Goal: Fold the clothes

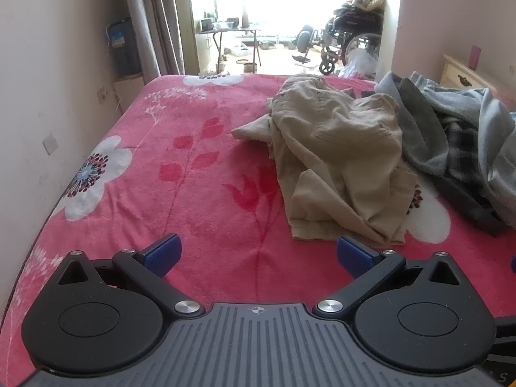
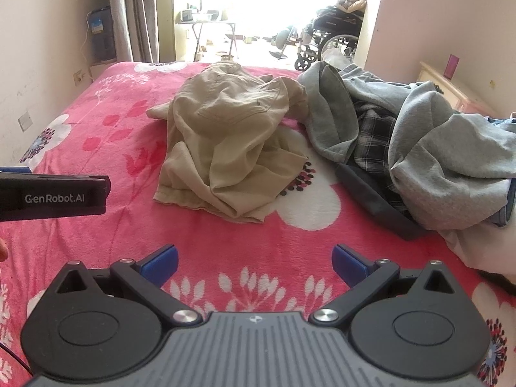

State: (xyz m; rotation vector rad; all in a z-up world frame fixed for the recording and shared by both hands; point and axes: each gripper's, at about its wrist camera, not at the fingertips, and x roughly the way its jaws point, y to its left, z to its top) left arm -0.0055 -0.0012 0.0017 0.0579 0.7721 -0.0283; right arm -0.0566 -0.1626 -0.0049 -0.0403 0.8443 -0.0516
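From the left wrist, the pink floral fleece bedspread point(image 1: 200, 174) carries one crumpled beige garment point(image 1: 335, 161) ahead of the left gripper point(image 1: 258, 253), jaws wide and empty, while from the right wrist the right gripper point(image 2: 254, 262) gapes equally empty before that garment and one grey-and-plaid clothes heap point(image 2: 419, 148).

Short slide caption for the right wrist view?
Open right gripper above pink floral bedspread, facing crumpled beige trousers.

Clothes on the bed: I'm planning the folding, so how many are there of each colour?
Beige trousers: 1
Grey sweatshirt: 1
Plaid garment: 1
Dark garment: 1
Total: 4 visible; the pile may hide more.
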